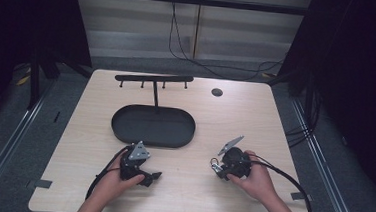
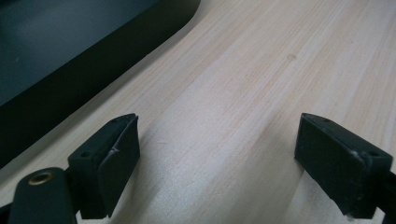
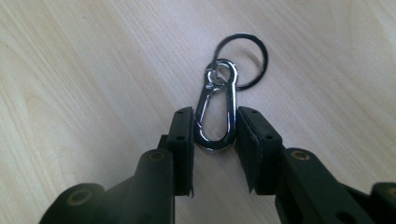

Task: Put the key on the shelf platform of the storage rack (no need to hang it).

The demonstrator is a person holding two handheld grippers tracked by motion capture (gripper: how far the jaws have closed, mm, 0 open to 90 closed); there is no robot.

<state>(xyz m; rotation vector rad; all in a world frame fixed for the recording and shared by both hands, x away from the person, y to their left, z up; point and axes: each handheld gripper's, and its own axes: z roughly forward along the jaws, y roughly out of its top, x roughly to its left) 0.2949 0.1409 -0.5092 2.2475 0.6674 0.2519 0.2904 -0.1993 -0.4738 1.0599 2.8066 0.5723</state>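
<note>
The right tool (image 3: pixel 215 128) is down on the counter (image 3: pixel 84 70), and the silver carabiner (image 3: pixel 215 112) lies flat between its jaws, pointing straight away from the tool. Its long axis runs in line with the jaws, its rounded end sits between the pads, and its small eye and the dark key ring (image 3: pixel 243 60) lie beyond the fingertips. The jaws stand narrowed, one pad beside each long edge of the clip. They look to be touching or a hair off it, and I can't tell whether the pads press yet.

In the high view the right tool (image 1: pixel 220 169) is at the near right of the counter, held low in the right hand (image 1: pixel 256 181). The clip lies at its tip, so this is plainly the nearer hand.

The left tool (image 2: pixel 217 154) has its jaws wide apart over bare wood, holding nothing, and the dark oval tray (image 2: pixel 60 56) is just off to its side. In the high view that tray (image 1: pixel 153 126) sits mid-counter beneath the black hook stand (image 1: pixel 154 78).

My read: a straight squeeze across the clip's width should take it.
</note>
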